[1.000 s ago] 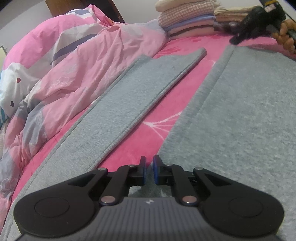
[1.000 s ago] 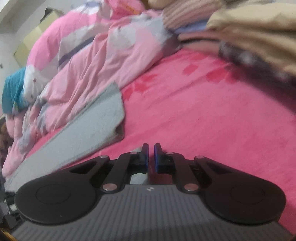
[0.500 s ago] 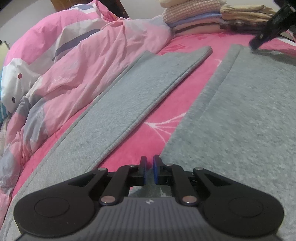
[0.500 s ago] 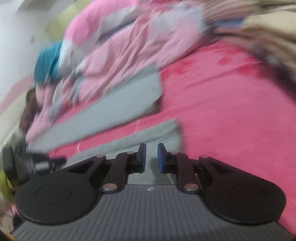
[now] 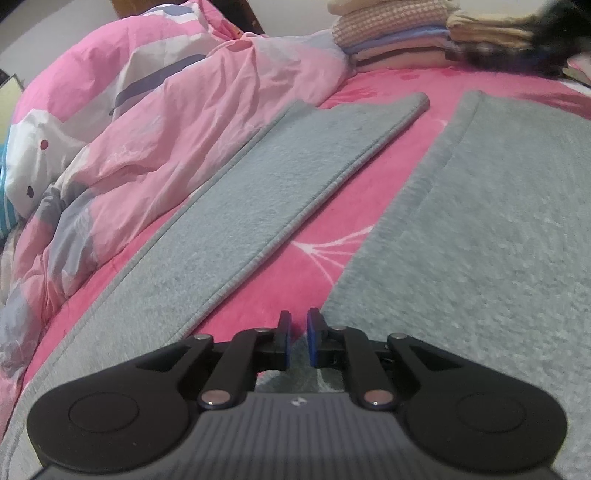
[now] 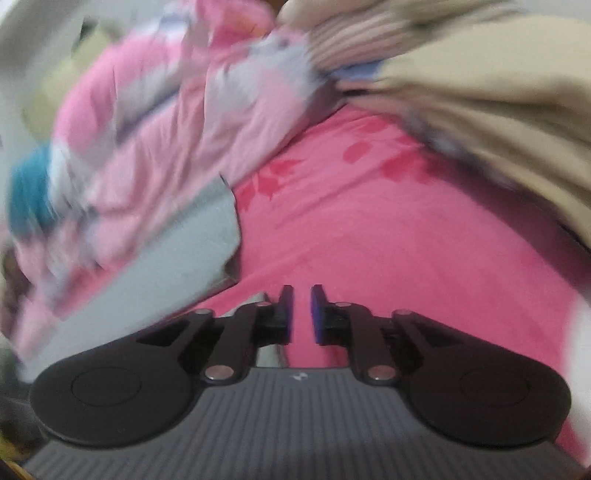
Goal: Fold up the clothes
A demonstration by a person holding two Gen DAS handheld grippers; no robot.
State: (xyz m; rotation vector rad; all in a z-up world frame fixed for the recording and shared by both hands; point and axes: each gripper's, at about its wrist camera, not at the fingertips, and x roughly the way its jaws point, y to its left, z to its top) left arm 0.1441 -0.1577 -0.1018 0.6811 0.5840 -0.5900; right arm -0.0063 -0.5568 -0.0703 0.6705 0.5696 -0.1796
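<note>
A grey garment lies flat on the pink bed sheet (image 5: pixel 280 295). Its sleeve (image 5: pixel 280 206) runs up and away to the left, and its body (image 5: pixel 498 240) fills the right side. My left gripper (image 5: pixel 298 339) sits low at the body's near left edge. Its jaws are opening to a narrow gap, with only pink sheet showing between them. The right wrist view is blurred. My right gripper (image 6: pixel 302 314) hovers over bare pink sheet (image 6: pixel 369 229), its jaws opening with nothing between them. The grey sleeve end (image 6: pixel 184 258) lies to its left.
A crumpled pink quilt (image 5: pixel 155 122) is heaped along the left side, touching the sleeve. Stacks of folded clothes (image 5: pixel 399 33) stand at the far end of the bed and loom close at the right in the right wrist view (image 6: pixel 480 110). A dark blur (image 5: pixel 554 40) crosses them.
Both grippers went from shut to a narrow gap. The right gripper's view swung and blurred, and the grey body edge in front of it half a second ago is gone. The left gripper stayed put.
</note>
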